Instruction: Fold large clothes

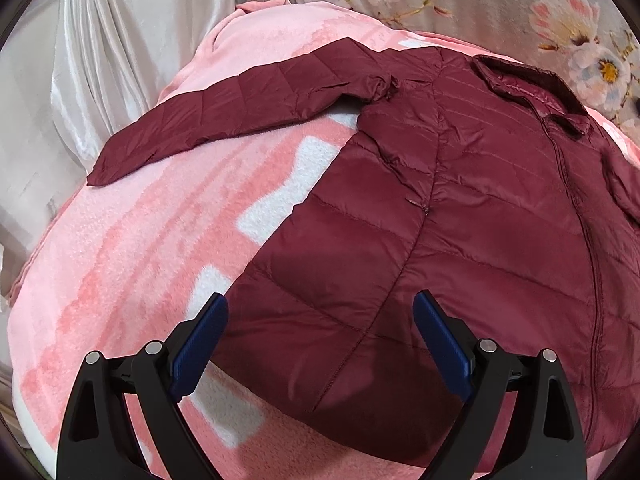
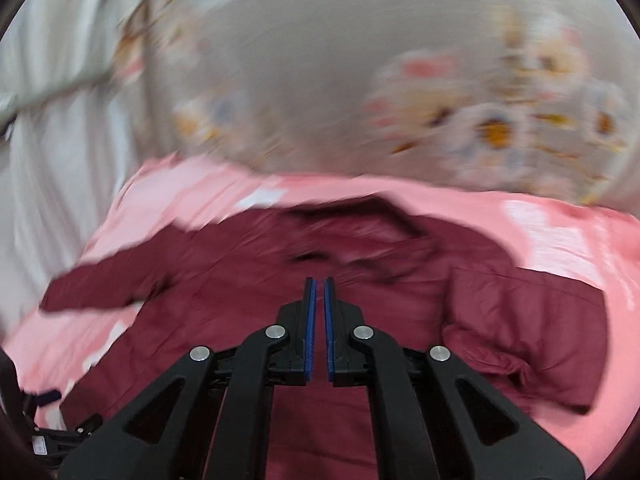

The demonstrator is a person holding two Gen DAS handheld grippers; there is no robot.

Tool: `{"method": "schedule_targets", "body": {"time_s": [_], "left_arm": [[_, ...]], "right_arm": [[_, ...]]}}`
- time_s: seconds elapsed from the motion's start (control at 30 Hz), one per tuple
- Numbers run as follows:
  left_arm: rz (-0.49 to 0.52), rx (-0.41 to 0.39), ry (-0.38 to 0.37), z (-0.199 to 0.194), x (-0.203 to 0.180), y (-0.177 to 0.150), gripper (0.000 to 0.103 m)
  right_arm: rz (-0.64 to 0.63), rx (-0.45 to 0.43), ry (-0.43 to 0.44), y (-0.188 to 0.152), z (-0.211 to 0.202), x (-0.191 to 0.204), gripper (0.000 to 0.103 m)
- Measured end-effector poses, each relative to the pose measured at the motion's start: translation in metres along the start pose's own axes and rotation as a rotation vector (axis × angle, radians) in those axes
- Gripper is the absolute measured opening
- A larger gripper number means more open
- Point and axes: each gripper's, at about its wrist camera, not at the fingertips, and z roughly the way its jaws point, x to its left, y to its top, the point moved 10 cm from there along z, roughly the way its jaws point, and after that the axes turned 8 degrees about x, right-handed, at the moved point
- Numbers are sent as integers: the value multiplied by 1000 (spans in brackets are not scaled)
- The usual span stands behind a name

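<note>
A maroon quilted jacket (image 1: 460, 216) lies front up on a pink blanket (image 1: 132, 240), collar at the far right, one sleeve (image 1: 240, 112) stretched out to the left. My left gripper (image 1: 320, 304) is open above the jacket's lower left hem, holding nothing. In the blurred right wrist view the jacket (image 2: 256, 276) lies below, with its right sleeve (image 2: 528, 320) folded and bunched at the right. My right gripper (image 2: 319, 280) hovers over the jacket's middle, its blue pads (image 2: 312, 320) nearly together with nothing between them.
The pink blanket (image 2: 560, 400) covers a bed. A grey floral bedspread (image 1: 500, 8) lies beyond the jacket, and it also fills the top of the right wrist view (image 2: 360, 80). White satin cloth (image 1: 100, 48) hangs at the left.
</note>
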Motion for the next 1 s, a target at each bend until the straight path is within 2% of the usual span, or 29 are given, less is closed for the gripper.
{"method": "schedule_targets", "body": {"time_s": [0.07, 0.13, 0.2, 0.27, 0.3, 0.33, 0.37, 0.4, 0.47, 0.6, 0.67, 0.7, 0.73, 0.77, 0.8, 0.9, 1.0], "left_arm": [[9, 2, -2, 2, 1, -2, 91], [15, 5, -7, 4, 2, -4, 91], [17, 0, -17, 4, 5, -5, 91], [17, -7, -16, 2, 9, -4, 91], [17, -11, -16, 2, 10, -4, 91], [13, -14, -21, 0, 12, -4, 91], [8, -16, -27, -1, 13, -3, 91], [2, -18, -35, -2, 14, -3, 91], [-13, -21, -53, -3, 13, -2, 91], [-10, -12, -73, -3, 2, -3, 91], [8, -3, -74, -2, -5, -6, 91], [14, -2, -71, -2, -7, -6, 91], [23, -3, -66, -3, -8, -7, 91], [29, -4, -60, -3, -9, -6, 91], [32, -6, -56, -3, -9, -6, 91], [23, -7, -50, -2, -6, -4, 91], [1, 0, -49, 2, -1, -2, 91]], "right_arm": [[-29, 40, 23, -10, 18, 23, 3], [-55, 50, -4, -19, 25, 35, 3], [-38, 50, -36, -25, 24, 24, 7], [16, 32, -91, -24, 16, -2, 34], [36, 17, -121, -23, 12, -14, 59], [53, -6, -184, -24, 6, -37, 71], [48, -10, -255, -25, 4, -56, 72], [26, 15, -350, -30, 5, -81, 72], [19, 87, -420, -39, 17, -111, 72], [90, 207, -384, -60, 48, -149, 71], [119, 242, -382, -66, 61, -159, 58], [139, 262, -374, -69, 66, -162, 46], [171, 282, -356, -73, 73, -167, 23], [191, 288, -349, -73, 75, -171, 17], [206, 284, -347, -72, 75, -173, 8], [229, 216, -269, -52, 64, -157, 6], [205, 135, -78, -20, 45, -100, 6]]}}
